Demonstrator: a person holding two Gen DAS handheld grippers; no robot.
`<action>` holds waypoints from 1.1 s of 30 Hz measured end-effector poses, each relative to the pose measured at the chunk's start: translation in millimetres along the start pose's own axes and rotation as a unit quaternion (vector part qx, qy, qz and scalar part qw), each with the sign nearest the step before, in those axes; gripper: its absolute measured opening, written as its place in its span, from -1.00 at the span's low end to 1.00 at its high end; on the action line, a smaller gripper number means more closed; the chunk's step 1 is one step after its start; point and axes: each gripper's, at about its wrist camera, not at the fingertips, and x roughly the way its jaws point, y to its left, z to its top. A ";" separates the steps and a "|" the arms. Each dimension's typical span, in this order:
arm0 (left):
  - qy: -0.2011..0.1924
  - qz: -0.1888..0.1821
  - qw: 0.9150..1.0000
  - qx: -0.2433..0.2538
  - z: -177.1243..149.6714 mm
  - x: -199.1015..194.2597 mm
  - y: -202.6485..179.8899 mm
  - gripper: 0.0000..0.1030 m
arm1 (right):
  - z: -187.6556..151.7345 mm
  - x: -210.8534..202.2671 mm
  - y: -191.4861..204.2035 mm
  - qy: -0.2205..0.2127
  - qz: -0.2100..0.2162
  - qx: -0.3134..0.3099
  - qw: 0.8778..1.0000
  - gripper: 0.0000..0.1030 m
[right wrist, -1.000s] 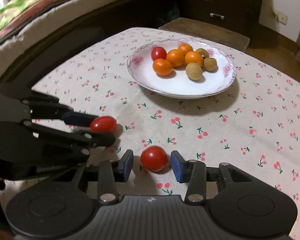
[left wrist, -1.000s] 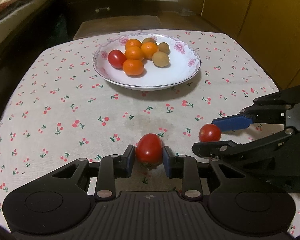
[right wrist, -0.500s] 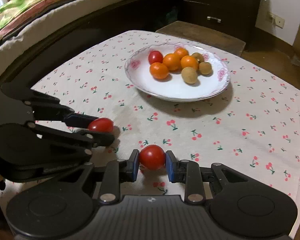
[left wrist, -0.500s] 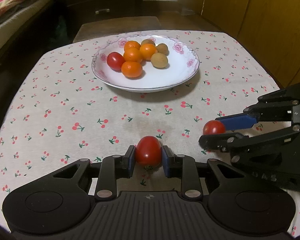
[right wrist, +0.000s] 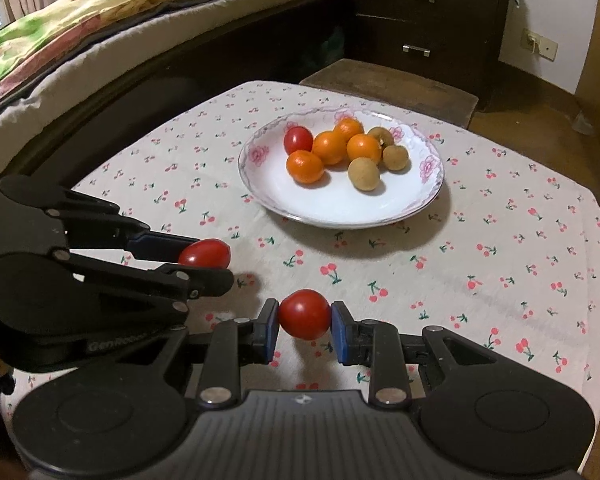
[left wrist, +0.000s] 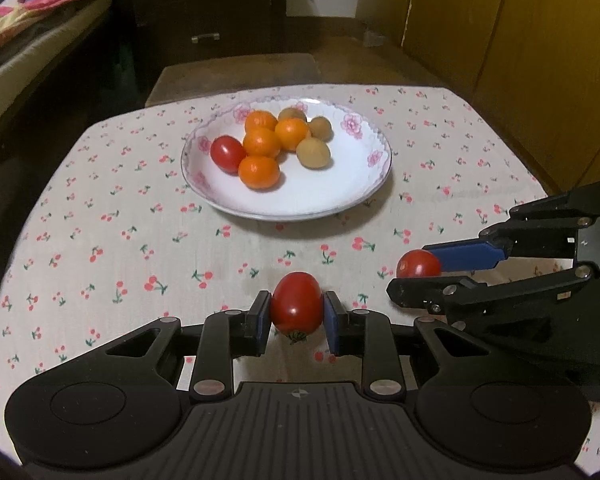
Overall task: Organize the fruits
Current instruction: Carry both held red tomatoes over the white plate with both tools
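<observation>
Care suits this carry: left claw (left wrist: 297,316) clenched on the oval red tomato (left wrist: 297,307), right claw (right wrist: 305,322) on the round red tomato (right wrist: 305,314), both released low inside the far flower-rimmed white plate (left wrist: 364,184).

You have two red tomatoes (left wrist: 296,307) (right wrist: 305,314) pinched above the cloth; the plate (left wrist: 300,200) holds a third among the fruit.

Three red tomatoes (left wrist: 297,305) are counted, one on the plate (left wrist: 356,196). Four oranges (left wrist: 259,172) and three brown fruits (left wrist: 313,153) are counted there. Two grippers (right wrist: 305,322) are seen.
</observation>
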 end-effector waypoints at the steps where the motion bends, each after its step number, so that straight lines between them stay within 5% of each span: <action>1: -0.002 0.001 1.000 0.000 1.6 -0.1 -0.1 -0.32 | 0.9 -0.4 -0.6 -0.001 0.000 0.001 1.000 -0.43; 33: -0.041 0.020 0.999 -0.008 55.1 1.4 1.0 -0.35 | 43.2 -7.9 -24.6 -0.047 -0.018 0.033 0.998 -0.43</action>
